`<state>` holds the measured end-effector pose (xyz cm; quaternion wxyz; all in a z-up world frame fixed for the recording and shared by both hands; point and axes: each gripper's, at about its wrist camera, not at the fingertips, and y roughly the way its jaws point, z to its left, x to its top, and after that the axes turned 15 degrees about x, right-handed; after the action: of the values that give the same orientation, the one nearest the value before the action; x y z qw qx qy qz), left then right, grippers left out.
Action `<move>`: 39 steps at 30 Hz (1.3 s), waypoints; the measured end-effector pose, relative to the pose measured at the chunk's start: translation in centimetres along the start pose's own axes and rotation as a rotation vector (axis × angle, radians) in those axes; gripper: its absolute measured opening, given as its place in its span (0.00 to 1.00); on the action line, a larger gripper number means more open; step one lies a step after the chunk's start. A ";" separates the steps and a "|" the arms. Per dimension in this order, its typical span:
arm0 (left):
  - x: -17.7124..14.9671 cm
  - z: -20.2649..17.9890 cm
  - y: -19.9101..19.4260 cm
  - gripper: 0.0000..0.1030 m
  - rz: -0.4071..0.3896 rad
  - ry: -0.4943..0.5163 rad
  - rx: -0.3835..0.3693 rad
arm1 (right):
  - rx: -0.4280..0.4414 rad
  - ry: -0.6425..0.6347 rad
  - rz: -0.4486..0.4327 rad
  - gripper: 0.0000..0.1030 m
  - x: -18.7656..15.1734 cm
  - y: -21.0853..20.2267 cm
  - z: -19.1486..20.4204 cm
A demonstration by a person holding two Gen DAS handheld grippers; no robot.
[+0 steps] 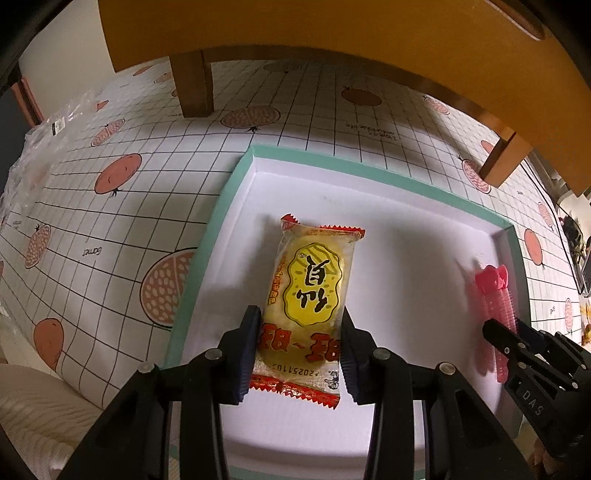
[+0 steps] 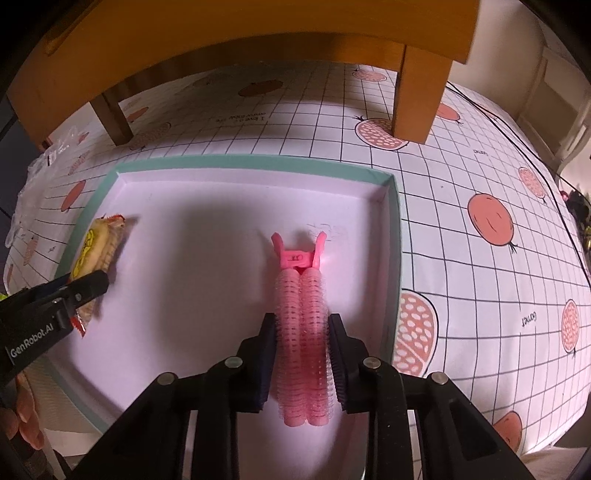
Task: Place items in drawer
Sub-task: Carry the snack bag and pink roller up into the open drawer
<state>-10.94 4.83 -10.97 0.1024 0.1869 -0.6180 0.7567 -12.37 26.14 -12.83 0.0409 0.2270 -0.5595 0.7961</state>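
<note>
Pomegranate-print gridded surface [image 2: 461, 206] under a wooden stool [image 1: 332, 33], teal-rimmed white drawer [image 1: 236, 177] holding both items, left tongs [image 1: 297, 354] clamped on snack packet [image 1: 310, 295] near its left edge, right tongs [image 2: 301, 362] clamped on pink hair roller clip [image 2: 303, 332] by its right wall.

A home: pomegranate-print grid tablecloth [image 1: 314, 110] under a wooden stand [image 1: 295, 29], white panelled door [image 2: 554, 92] behind

We read "GenRobot.AI" on the left gripper [image 2: 86, 291] body, "DAS" on the right gripper [image 1: 511, 332]. Snack packet [image 1: 310, 295] has a partial date code "202511..." plus Chinese chars; tablecloth [image 2: 480, 258] prints "Garnet", upside down.
</note>
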 end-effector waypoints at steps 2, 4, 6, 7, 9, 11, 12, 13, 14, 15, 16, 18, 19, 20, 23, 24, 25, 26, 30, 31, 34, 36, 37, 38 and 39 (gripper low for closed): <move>0.0 0.3 -0.4 0.40 -0.007 -0.005 -0.004 | 0.004 0.002 -0.012 0.28 0.0 -0.6 0.3; 0.0 0.6 -0.7 0.40 -0.013 -0.012 -0.008 | 0.006 -0.003 -0.024 0.28 0.0 -1.1 0.5; 0.0 1.0 -1.2 0.40 -0.019 -0.022 -0.017 | 0.012 -0.010 -0.039 0.28 -0.1 -1.8 0.9; 0.1 1.2 -1.7 0.40 -0.024 -0.029 -0.025 | 0.016 -0.013 -0.044 0.28 -0.1 -2.1 1.0; 0.2 1.4 -2.2 0.40 -0.028 -0.039 -0.037 | 0.025 -0.013 -0.058 0.28 -0.1 -2.7 1.5; 0.4 2.1 -3.4 0.40 -0.049 -0.080 -0.081 | 0.032 -0.016 -0.077 0.28 0.0 -3.6 1.9; 0.6 2.3 -3.8 0.40 -0.059 -0.088 -0.091 | 0.037 -0.019 -0.090 0.28 0.2 -4.2 2.0; 0.9 2.4 -4.6 0.40 -0.079 -0.092 -0.101 | 0.042 -0.022 -0.104 0.28 0.2 -4.7 2.2; 1.0 2.5 -5.1 0.40 -0.092 -0.093 -0.107 | 0.048 -0.022 -0.124 0.28 0.5 -5.6 2.5; 1.2 2.5 -5.7 0.40 -0.104 -0.095 -0.114 | 0.052 -0.017 -0.138 0.28 0.7 -6.1 2.7; 1.5 2.6 -6.5 0.40 -0.120 -0.097 -0.126 | 0.058 -0.013 -0.156 0.28 0.9 -6.8 2.8; 1.8 2.8 -7.7 0.40 -0.146 -0.100 -0.144 | 0.074 -0.010 -0.194 0.28 1.3 -8.3 3.4; 2.1 2.9 -8.6 0.40 -0.165 -0.096 -0.164 | 0.085 -0.012 -0.213 0.28 1.5 -9.1 3.7; 2.3 2.9 -9.2 0.40 -0.178 -0.095 -0.178 | 0.095 -0.017 -0.235 0.28 1.7 -9.9 4.1; 2.8 3.3 -11.6 0.40 -0.239 -0.098 -0.215 | 0.110 -0.042 -0.300 0.28 2.4 -12.4 5.2; 3.0 3.4 -12.4 0.40 -0.260 -0.097 -0.221 | 0.115 -0.049 -0.320 0.28 2.7 -13.3 5.5; 3.3 3.5 -13.4 0.40 -0.286 -0.097 -0.228 | 0.119 -0.054 -0.338 0.28 3.0 -14.0 5.8; 3.5 3.6 -14.2 0.40 -0.306 -0.097 -0.236 | 0.121 -0.061 -0.357 0.28 3.3 -14.8 6.1; 4.1 4.2 -16.6 0.40 -0.359 -0.111 -0.263 | 0.123 -0.081 -0.414 0.28 4.2 -17.2 7.4; 4.2 4.3 -17.2 0.40 -0.372 -0.115 -0.268 | 0.125 -0.085 -0.426 0.28 4.3 -17.7 7.6; 4.7 5.0 -18.7 0.40 -0.406 -0.126 -0.282 | 0.134 -0.096 -0.454 0.28 4.9 -19.0 8.2; 5.2 5.2 -19.4 0.40 -0.421 -0.130 -0.284 | 0.135 -0.106 -0.473 0.28 5.2 -19.9 8.6; 5.5 5.4 -19.8 0.40 -0.431 -0.135 -0.286 | 0.136 -0.110 -0.481 0.28 5.4 -20.3 8.7; 5.6 5.3 -20.6 0.40 -0.440 -0.142 -0.288 | 0.136 -0.116 -0.490 0.28 5.7 -20.8 9.0; 5.8 5.4 -21.0 0.40 -0.447 -0.146 -0.289 | 0.133 -0.121 -0.497 0.28 6.0 -21.0 9.2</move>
<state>-7.29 3.59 11.13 0.2476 0.3563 -0.6689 0.6036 -8.06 24.43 10.46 0.1864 0.4068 -0.4345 0.7816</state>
